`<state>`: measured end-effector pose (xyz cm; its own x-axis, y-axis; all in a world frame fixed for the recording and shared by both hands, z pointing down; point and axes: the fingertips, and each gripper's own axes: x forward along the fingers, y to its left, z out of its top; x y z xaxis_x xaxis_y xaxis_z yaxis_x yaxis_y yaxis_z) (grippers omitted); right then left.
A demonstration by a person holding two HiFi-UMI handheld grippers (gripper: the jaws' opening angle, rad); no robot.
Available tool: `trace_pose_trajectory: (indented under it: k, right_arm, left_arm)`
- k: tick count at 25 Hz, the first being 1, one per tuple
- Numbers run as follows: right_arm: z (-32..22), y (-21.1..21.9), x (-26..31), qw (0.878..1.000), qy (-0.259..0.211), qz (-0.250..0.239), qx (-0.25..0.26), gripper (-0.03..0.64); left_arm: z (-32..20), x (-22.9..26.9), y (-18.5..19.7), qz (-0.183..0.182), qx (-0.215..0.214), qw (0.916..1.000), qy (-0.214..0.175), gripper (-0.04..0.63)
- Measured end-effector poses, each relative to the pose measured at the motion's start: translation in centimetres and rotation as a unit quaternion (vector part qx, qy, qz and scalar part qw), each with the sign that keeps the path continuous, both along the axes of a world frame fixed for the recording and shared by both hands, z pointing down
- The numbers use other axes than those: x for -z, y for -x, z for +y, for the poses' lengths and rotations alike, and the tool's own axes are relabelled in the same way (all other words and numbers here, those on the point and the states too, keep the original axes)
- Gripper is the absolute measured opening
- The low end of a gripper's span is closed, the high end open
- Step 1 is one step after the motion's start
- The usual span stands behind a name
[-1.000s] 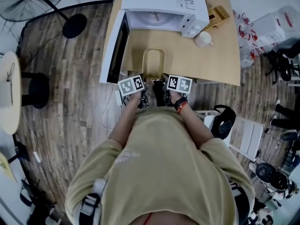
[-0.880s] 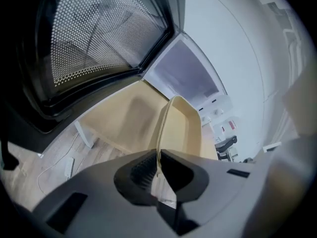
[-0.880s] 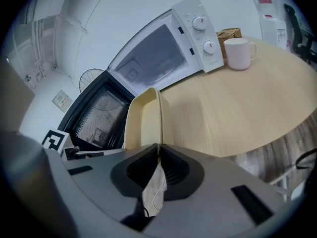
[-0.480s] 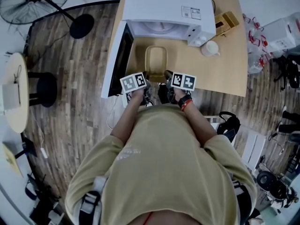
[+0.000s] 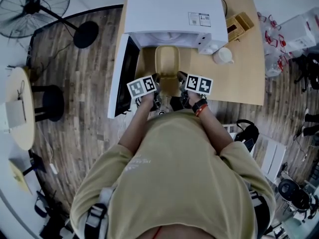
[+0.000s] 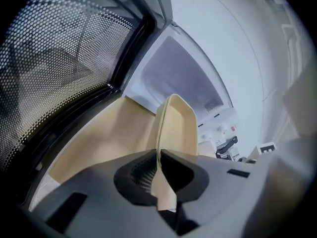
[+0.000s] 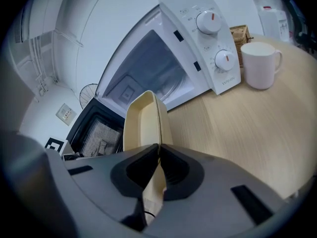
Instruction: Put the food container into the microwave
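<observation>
My left claw is clenched on the thin left edge of the container, and my right claw pinches the opposite edge, both near the end closest to me. I judge this two-sided hold is meant to stop the shallow tray tipping or twisting, and it leaves the far end free to go in first. The container sits above the counter, directly in front of the microwave. Its far short end is at the mouth of the cavity. I cannot tell whether it is lifted or resting on the wood. Its long axis runs straight from me into the opening, open side up. The door stands swung wide on the left, and the mug is off to the right, clear of the path.
</observation>
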<state>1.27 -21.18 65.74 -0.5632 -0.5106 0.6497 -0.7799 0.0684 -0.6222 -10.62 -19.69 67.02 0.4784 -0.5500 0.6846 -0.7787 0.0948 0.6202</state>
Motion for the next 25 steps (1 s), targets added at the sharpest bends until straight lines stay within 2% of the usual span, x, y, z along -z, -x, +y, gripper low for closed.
trace_pose_trajectory:
  k: [8,25]
  right_arm:
    - [-3.2,-0.2,0.8,1.0,0.0,-0.024,-0.008,0.037]
    - [-9.6,-0.8,2.2,0.999,-0.02,-0.038,-0.017,0.037]
  left_arm:
    - [-3.4,0.8,-0.1,0.023,0.018,0.9996,-0.004,0.04]
    - [-9.5,2.2,-0.6,0.034,0.04,0.9983,-0.027,0.04]
